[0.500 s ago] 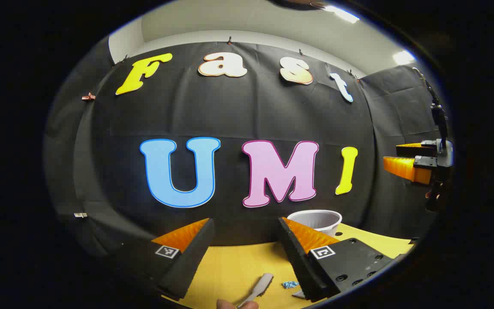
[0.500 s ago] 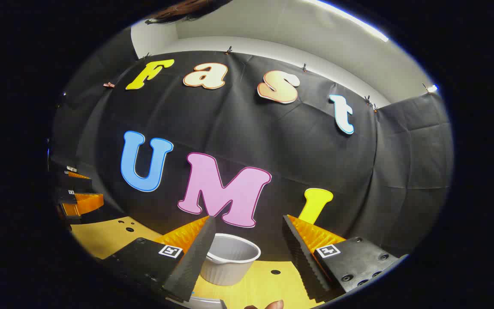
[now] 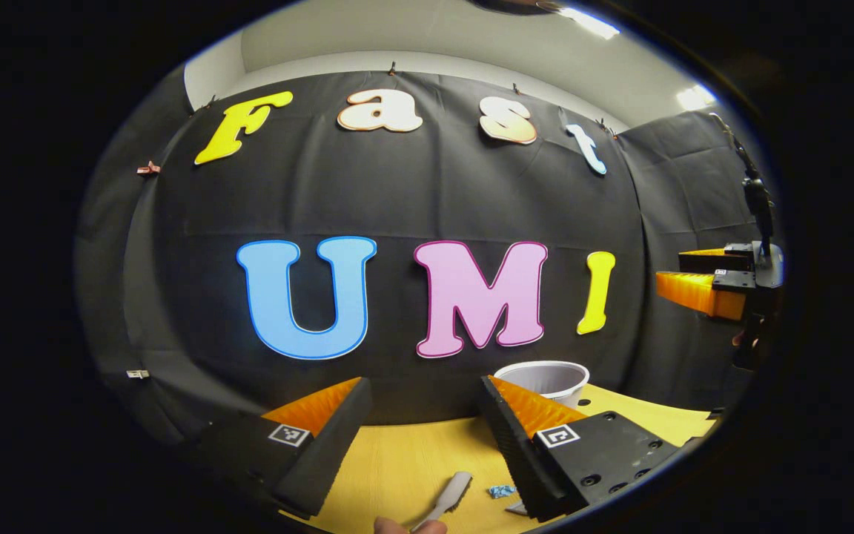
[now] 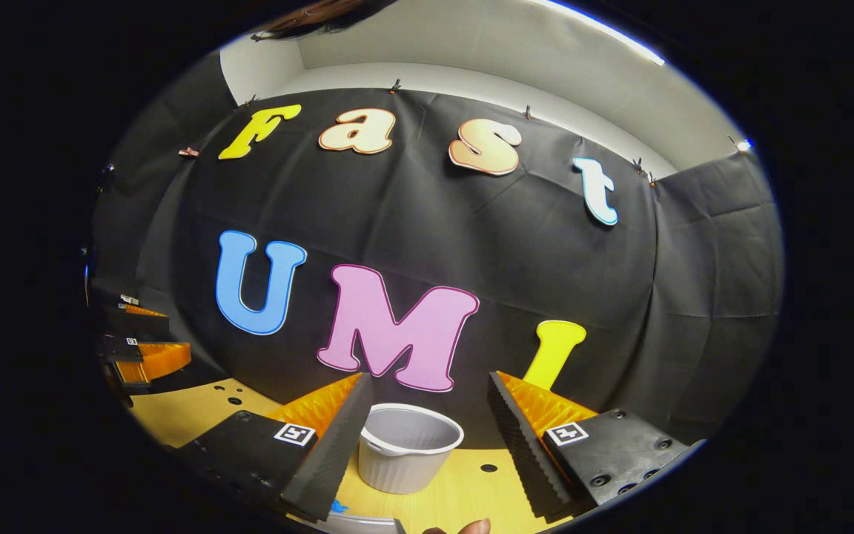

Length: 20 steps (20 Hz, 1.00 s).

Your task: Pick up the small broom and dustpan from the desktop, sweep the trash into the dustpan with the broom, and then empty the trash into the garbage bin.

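- Left gripper (image 3: pixel 423 423): jaws spread wide, nothing between the ribbed orange-and-black wedge fingers.
- Just below them, a slim grey broom handle (image 3: pixel 448 498) lies on the smooth yellow desk (image 3: pixel 397 460); a crumpled blue scrap (image 3: pixel 502 491) sits beside its right finger.
- Right gripper (image 4: pixel 427 426): jaws parted and empty.
- Ahead between its fingers stands a round white ribbed bin (image 4: pixel 405 449).

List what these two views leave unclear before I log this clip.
- Small grey broom: left gripper view, its near end is cut off at the bottom edge.
- Blue crumpled trash scrap: left gripper view, too small to identify, partly behind the left gripper's finger.
- Grey curved item: right gripper view, cut by the bottom edge; can't confirm it as the dustpan.
- White ribbed plastic bin: contents hidden by its wall.
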Motion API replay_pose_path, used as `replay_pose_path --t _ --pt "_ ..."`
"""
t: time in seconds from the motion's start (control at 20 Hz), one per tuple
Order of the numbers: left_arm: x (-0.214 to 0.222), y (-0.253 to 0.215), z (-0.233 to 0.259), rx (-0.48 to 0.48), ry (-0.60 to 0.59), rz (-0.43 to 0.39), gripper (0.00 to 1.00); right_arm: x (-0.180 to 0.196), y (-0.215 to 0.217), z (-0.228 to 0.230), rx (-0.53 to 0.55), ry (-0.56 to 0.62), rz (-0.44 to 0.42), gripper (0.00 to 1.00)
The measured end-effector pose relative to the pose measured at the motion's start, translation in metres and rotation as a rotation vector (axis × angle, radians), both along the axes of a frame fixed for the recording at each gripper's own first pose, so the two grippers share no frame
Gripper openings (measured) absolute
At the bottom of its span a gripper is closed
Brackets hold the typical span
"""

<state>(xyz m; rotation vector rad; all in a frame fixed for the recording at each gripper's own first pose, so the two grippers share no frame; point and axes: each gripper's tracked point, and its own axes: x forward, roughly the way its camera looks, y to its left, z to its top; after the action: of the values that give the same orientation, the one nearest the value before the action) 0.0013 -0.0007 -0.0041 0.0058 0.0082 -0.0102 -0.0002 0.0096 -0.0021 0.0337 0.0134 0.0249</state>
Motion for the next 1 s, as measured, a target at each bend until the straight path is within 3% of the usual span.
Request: replay_pose_path --t 0.3,0.4,0.55,0.75,1.0 --pt "-0.002 -0.004 -0.001 -0.002 -0.002 -0.010 0.95 -0.001 0.003 -0.002 0.013 0.010 0.001 0.96" --pt "-0.003 -0.005 -0.008 -0.002 0.016 -0.020 0.95 -0.008 0.008 -0.015 0.011 0.077 0.046 0.96" --pt "-0.008 0.004 -0.023 -0.001 0.044 -0.006 0.95 -0.035 0.023 -0.073 0.011 0.275 0.153 0.97" --pt "-0.015 0.012 -0.041 0.002 0.069 0.017 0.95 -0.093 0.061 -0.159 0.029 0.629 0.362 0.97" --pt "-0.024 0.016 -0.058 0.022 0.094 0.022 0.95 -0.147 0.076 -0.250 0.080 0.968 0.415 0.97"
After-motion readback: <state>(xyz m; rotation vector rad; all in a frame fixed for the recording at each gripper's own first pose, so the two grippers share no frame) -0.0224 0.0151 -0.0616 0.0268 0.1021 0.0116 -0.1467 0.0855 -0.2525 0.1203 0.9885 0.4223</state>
